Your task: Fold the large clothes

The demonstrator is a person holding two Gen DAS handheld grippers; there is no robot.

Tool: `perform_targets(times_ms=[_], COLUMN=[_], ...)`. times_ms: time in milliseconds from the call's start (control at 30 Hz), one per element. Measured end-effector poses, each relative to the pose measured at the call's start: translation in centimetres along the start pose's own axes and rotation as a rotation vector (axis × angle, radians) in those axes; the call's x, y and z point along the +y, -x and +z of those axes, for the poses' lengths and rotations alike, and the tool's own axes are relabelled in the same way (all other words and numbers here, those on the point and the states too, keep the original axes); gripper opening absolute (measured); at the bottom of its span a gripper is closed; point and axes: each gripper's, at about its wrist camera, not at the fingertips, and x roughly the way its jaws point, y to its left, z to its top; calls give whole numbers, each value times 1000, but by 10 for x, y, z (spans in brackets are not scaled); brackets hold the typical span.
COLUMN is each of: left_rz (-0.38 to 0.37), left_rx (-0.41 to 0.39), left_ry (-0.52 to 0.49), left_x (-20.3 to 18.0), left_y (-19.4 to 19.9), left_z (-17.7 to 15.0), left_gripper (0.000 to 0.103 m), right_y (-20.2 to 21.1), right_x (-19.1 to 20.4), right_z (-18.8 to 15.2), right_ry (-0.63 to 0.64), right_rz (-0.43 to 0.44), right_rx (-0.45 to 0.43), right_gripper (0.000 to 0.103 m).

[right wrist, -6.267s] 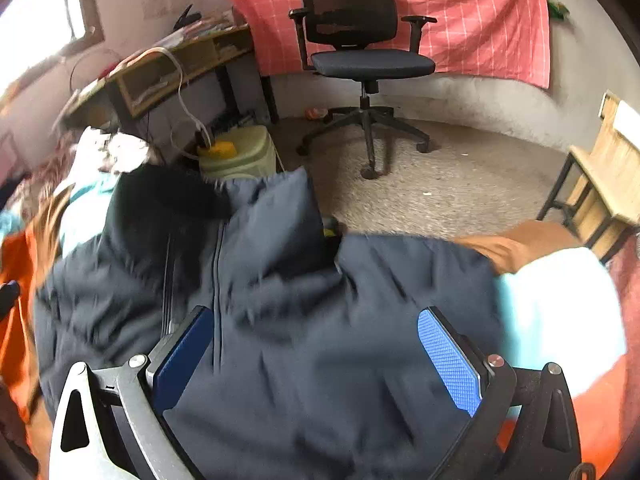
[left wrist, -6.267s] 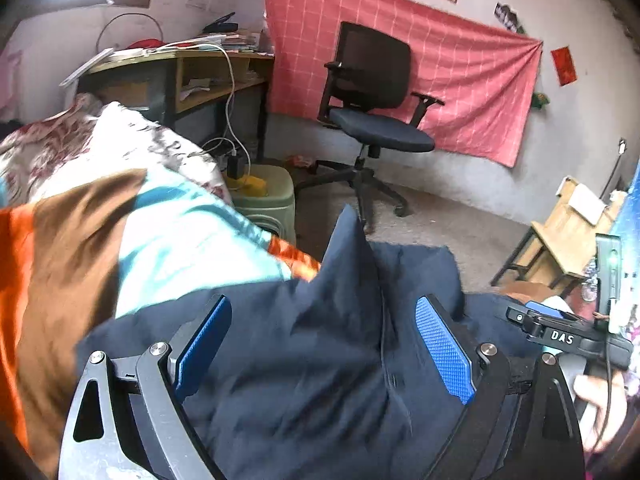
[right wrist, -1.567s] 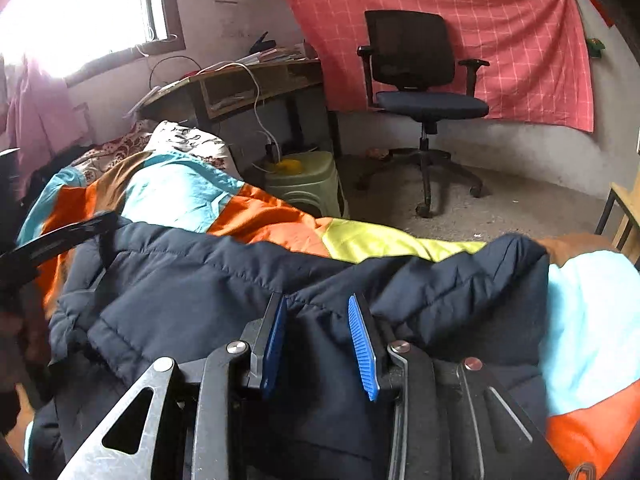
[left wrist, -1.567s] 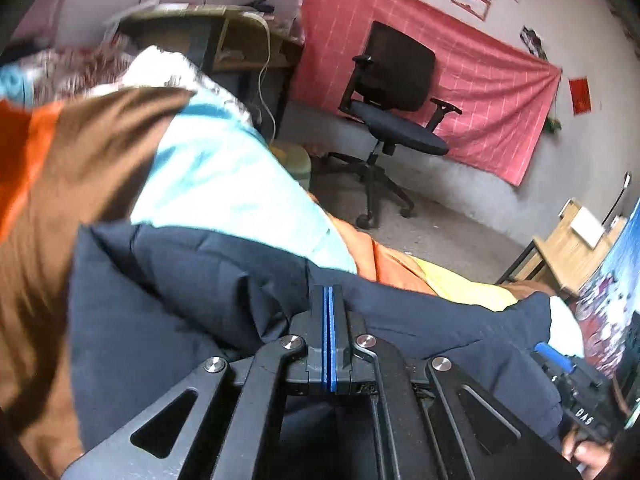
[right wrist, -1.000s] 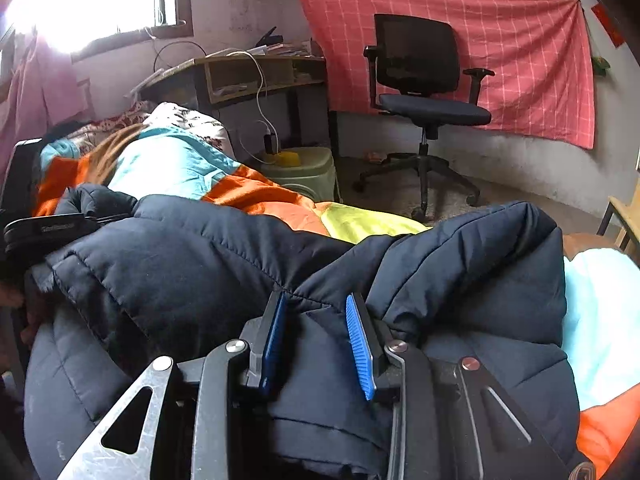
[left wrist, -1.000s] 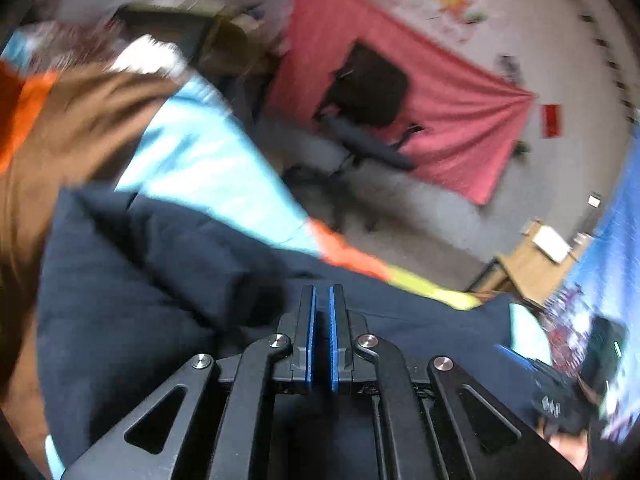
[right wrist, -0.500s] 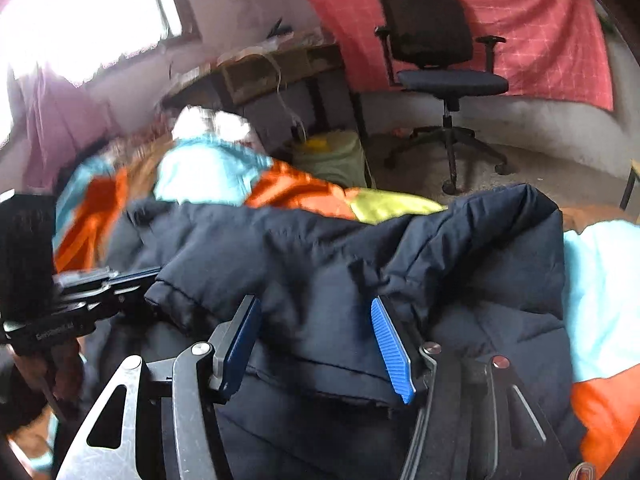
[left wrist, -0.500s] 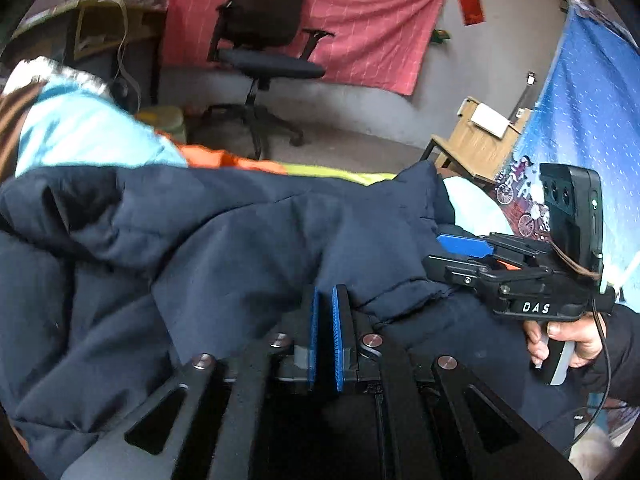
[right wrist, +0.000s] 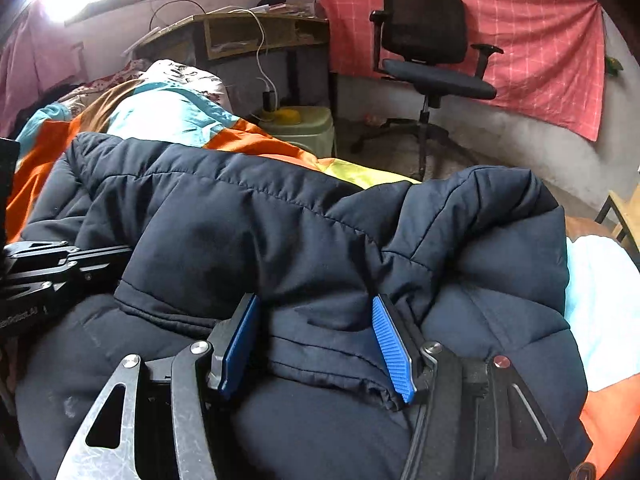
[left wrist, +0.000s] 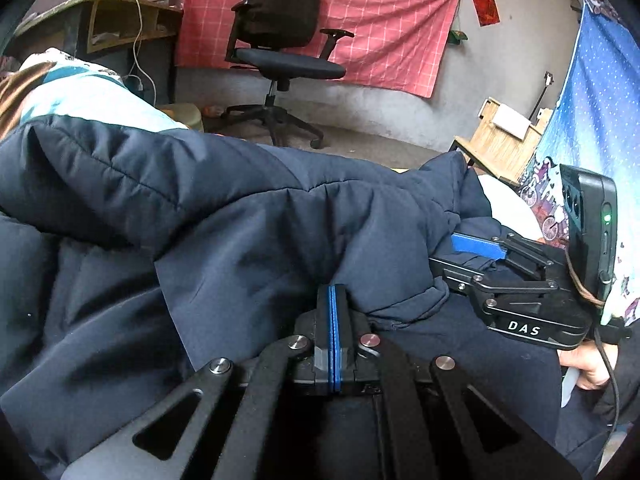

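A dark navy padded jacket (left wrist: 248, 216) lies folded over on the bed and fills both views (right wrist: 304, 232). My left gripper (left wrist: 334, 300) is shut, its blue pads pressed together at the hem of the folded-over layer. My right gripper (right wrist: 316, 320) is open, its blue pads either side of the folded hem, which lies between them. The right gripper also shows in the left wrist view (left wrist: 476, 246) at the right, and the left gripper's black frame (right wrist: 44, 276) shows at the left of the right wrist view.
The bed has an orange, teal, brown and yellow cover (right wrist: 168, 116). Beyond it are a black office chair (left wrist: 280, 52), a wooden desk with cables (right wrist: 248, 36), a green stool (right wrist: 300, 124), a wooden bench (left wrist: 500, 136) and a red wall cloth (left wrist: 380, 20).
The jacket's far part has been brought over toward me onto its near part. My right gripper has opened off the fabric. My left gripper stays shut.
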Motion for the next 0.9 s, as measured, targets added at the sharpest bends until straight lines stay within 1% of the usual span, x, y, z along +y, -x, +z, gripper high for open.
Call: perform_targets(times_ms=[100, 233, 367, 433, 500, 567, 633, 667, 767, 800, 833, 867, 900], left_rz=[-18, -43, -45, -88, -107, -92, -68, -57, -10, 8, 23, 40, 49], left_rx=[-8, -12, -29, -47, -38, -17, 2, 14, 45, 55, 59, 64, 69], left_ry=[16, 40, 32, 54, 69, 59, 55, 57, 55, 48, 40, 29, 20], left_x=[4, 11, 9, 14, 17, 16, 13, 12, 6, 3, 0, -4, -9], left_y=[-1, 0, 6, 12, 19, 26, 32, 35, 46, 49, 50, 52, 55], left_z=[-1, 0, -1, -4, -4, -2, 1, 2, 4, 5, 5, 5, 5], left_gripper=[4, 4, 4, 4, 4, 4, 4, 4, 4, 4, 7, 14, 20], right_y=[-4, -11, -11, -9, -5, 0, 4, 6, 11, 13, 17, 21, 23], right_x=[2, 9, 9, 10, 9, 10, 9, 7, -1, -1, -2, -4, -7], right_z=[0, 0, 0, -1, -2, -3, -4, -4, -1, -1, -1, -3, -4], right_ry=[4, 27, 31, 33, 28, 27, 20, 7, -20, -24, -33, -50, -67], right_rz=[-18, -70, -76, -82, -80, -88, -97, -92, -58, -66, -84, -89, -77], right_rx=[-12, -32, -35, -45, -61, -75, -82, -84, -79, -84, -93, -101, -102], right_gripper=[55, 55, 55, 55, 55, 56, 61, 64, 68, 71, 79, 85, 86])
